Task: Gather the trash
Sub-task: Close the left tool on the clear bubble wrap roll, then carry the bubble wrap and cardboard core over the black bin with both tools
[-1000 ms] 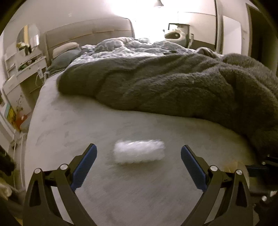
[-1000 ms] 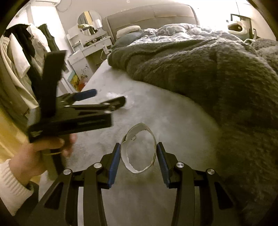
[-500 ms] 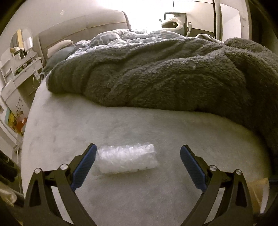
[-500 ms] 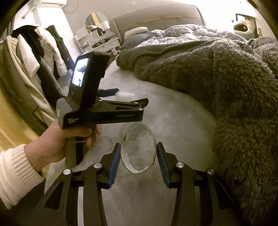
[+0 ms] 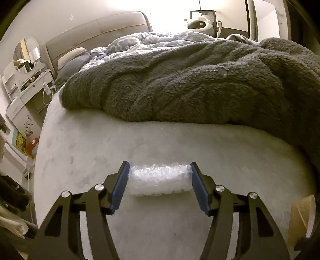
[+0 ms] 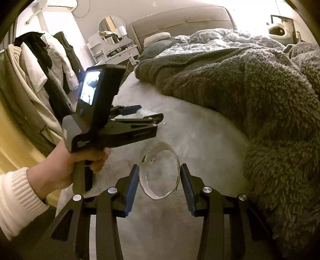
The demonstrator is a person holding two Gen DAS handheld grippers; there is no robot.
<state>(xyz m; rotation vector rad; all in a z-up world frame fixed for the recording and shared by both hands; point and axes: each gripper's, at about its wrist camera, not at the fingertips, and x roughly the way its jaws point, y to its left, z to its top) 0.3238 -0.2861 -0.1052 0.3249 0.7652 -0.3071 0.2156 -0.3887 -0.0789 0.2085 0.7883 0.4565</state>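
Left gripper (image 5: pixel 159 184) just closing on bubble wrap (image 5: pixel 159 179) lying on bed (image 5: pixel 80 152), pads touching both ends, not yet lifted.

Right gripper (image 6: pixel 159 187) clamped on squashed paper ring (image 6: pixel 160 174), held over bed. Left hand (image 6: pixel 66 168) beside it. 2 pieces gripped; no bin visible, disposal left.

Before you lies a bed (image 5: pixel 140 152) with a pale bare sheet, a grey fleece blanket (image 5: pixel 200 86) heaped across it and a patterned duvet (image 5: pixel 160 40) behind. An upholstered headboard (image 6: pixel 180 18) meets the wall. To your left stand a white dressing table (image 6: pixel 120 52) with a round mirror (image 6: pixel 111 30) and hanging clothes (image 6: pixel 40 66). Strong light glares from behind the bed.
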